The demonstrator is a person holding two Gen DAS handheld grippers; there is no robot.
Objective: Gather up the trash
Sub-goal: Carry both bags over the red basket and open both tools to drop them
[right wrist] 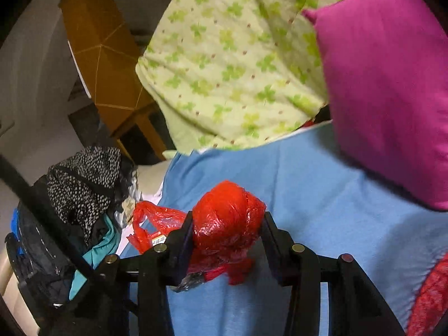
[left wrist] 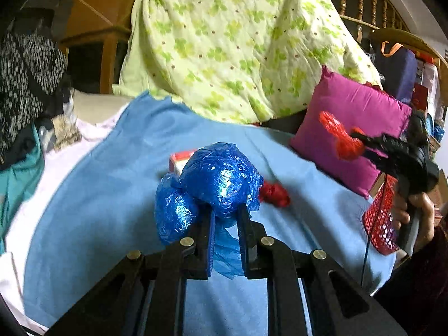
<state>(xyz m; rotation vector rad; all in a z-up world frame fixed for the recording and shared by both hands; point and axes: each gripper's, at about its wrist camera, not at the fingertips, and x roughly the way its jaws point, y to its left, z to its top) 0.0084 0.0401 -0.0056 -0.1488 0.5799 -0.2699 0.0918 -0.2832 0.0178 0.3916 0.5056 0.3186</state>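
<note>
A bed draped in a blue sheet (left wrist: pixel 117 173) fills a cluttered room, with a clover-print quilt (left wrist: pixel 218 42) heaped at its far side and a magenta cushion (left wrist: pixel 355 128) propped beside it. The left hand-held gripper (left wrist: pixel 226 218) is clenched on a wadded blue plastic bag (left wrist: pixel 218 184), lifted above the sheet. The right hand-held gripper (right wrist: pixel 228 224), gripped by a hand (left wrist: pixel 417 218), squeezes a balled red plastic bag (right wrist: pixel 228 218) between its pads, also clear of the bed. Another crumpled red bag (left wrist: pixel 274 194) lies on the sheet just beyond the blue bundle, near a red-and-white packet (left wrist: pixel 180 159). A red mesh basket (left wrist: pixel 382 218) sits at the bed's right edge; dark spotted clothing (right wrist: pixel 84 179) is piled to the left.
</note>
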